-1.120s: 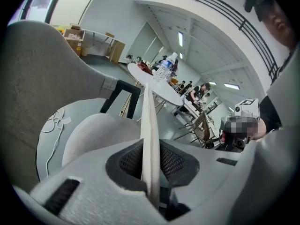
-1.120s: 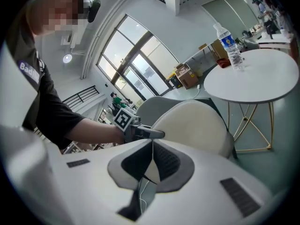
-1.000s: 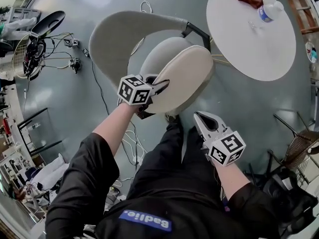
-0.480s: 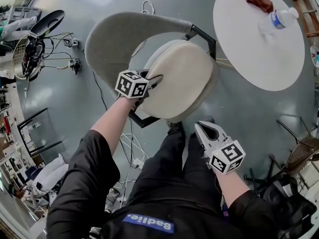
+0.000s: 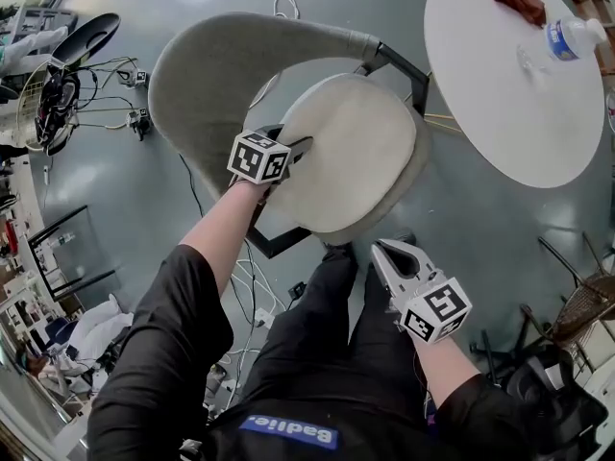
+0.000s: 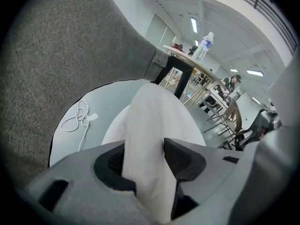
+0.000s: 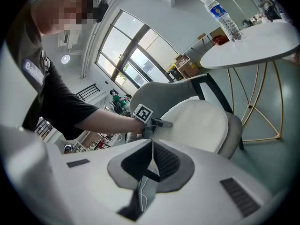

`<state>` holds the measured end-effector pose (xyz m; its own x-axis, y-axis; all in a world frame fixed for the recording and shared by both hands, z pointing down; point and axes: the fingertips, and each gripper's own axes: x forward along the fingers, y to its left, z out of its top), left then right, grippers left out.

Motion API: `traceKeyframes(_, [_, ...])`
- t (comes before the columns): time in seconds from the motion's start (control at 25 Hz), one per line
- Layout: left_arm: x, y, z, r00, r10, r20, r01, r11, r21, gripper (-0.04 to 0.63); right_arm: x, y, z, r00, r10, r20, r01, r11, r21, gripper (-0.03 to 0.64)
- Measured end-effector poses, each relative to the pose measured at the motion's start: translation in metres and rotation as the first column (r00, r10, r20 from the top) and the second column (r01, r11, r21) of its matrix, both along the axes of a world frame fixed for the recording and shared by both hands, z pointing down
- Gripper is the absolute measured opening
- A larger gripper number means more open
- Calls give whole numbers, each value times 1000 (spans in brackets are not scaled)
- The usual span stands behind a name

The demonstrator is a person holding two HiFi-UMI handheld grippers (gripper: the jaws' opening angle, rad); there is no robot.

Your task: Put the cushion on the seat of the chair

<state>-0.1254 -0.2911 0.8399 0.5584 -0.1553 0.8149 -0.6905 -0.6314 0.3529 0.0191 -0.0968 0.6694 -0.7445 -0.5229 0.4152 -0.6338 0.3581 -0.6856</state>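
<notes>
The cushion [image 5: 351, 157] lies on the chair [image 5: 202, 75], hiding most of its seat. The left gripper [image 5: 300, 148] is at the cushion's backrest-side edge, its opening jaws touching that edge. In front of the chair, the right gripper [image 5: 392, 253] is closed and empty.

No legible text; water bottle [image 5: 574, 38] label too small

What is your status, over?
Left gripper opening, cream round fabric cushion between jaws. Right gripper shut, empty. Cushion on seat of grey upholstered chair. Nothing blocking.

All three cameras toward the chair [image 5: 216, 70]
</notes>
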Motion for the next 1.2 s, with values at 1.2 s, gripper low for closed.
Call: traceKeyframes(1.2, [-2, -9, -35, 995, -9, 95, -12, 975, 221, 302, -13, -28, -17, 998, -43, -38, 47, 992, 114, 31])
